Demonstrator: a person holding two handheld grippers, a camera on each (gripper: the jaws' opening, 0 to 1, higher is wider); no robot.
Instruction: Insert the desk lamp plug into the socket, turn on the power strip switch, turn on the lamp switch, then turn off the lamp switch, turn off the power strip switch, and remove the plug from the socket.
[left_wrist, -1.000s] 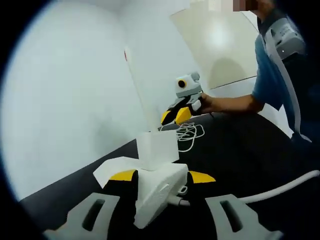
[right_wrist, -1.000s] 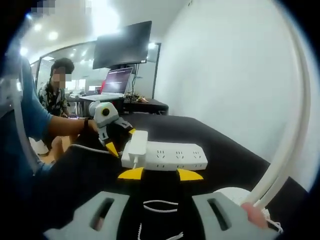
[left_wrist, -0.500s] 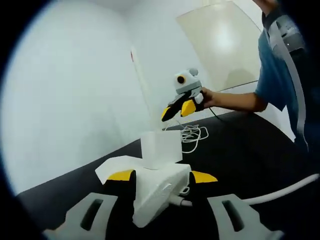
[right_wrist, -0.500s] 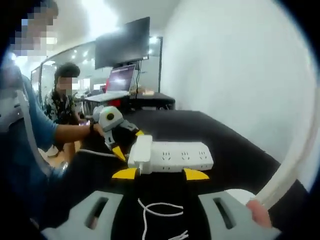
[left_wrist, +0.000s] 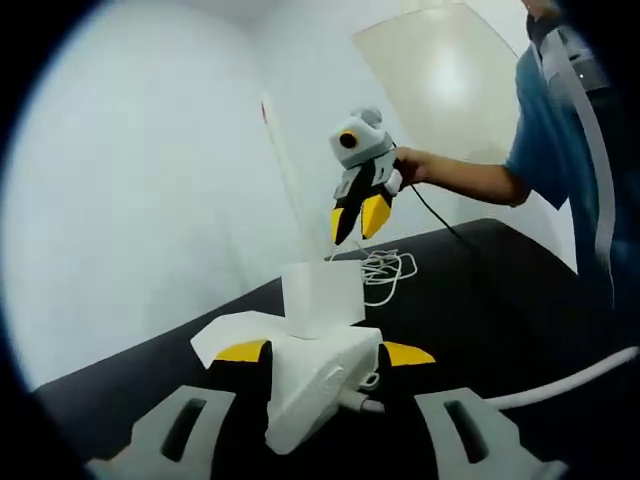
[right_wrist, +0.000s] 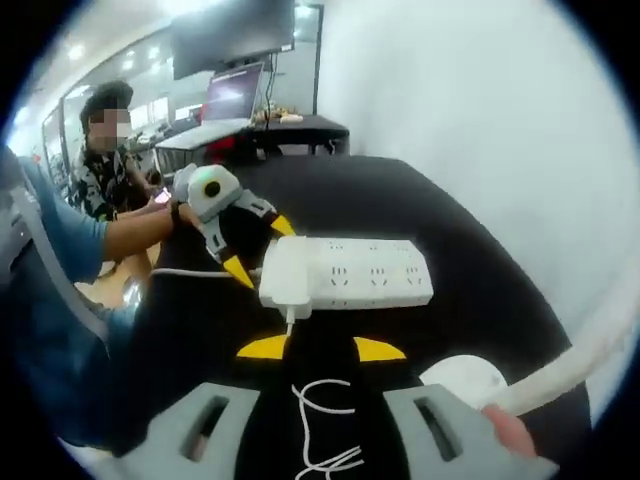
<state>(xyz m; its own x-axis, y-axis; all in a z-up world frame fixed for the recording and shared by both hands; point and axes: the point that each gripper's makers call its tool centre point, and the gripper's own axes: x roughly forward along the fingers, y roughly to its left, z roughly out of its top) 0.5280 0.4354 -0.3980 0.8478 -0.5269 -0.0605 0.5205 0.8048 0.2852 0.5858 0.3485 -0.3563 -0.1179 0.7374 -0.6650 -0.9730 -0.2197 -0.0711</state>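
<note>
On a black table (right_wrist: 470, 330) against a white wall, a white power strip (right_wrist: 350, 284) lies with the lamp's plug adapter (right_wrist: 283, 283) seated in its end socket, its thin white cord (right_wrist: 315, 425) trailing toward the right gripper view's camera. The left gripper (left_wrist: 325, 352) has its yellow-tipped jaws spread to either side of the strip's adapter end, apparently bracing it rather than pinching. The right gripper (left_wrist: 358, 217), seen in the left gripper view, has risen over the last second: it was low beside the coiled cord (left_wrist: 383, 268) and now hangs well above the table, tips pointing down and nearly together, holding nothing. The right gripper view now looks down more steeply on the strip. The white lamp base (right_wrist: 462, 383) sits near that gripper. With the plug seated, this lift probably prepares a press on the strip's switch.
</note>
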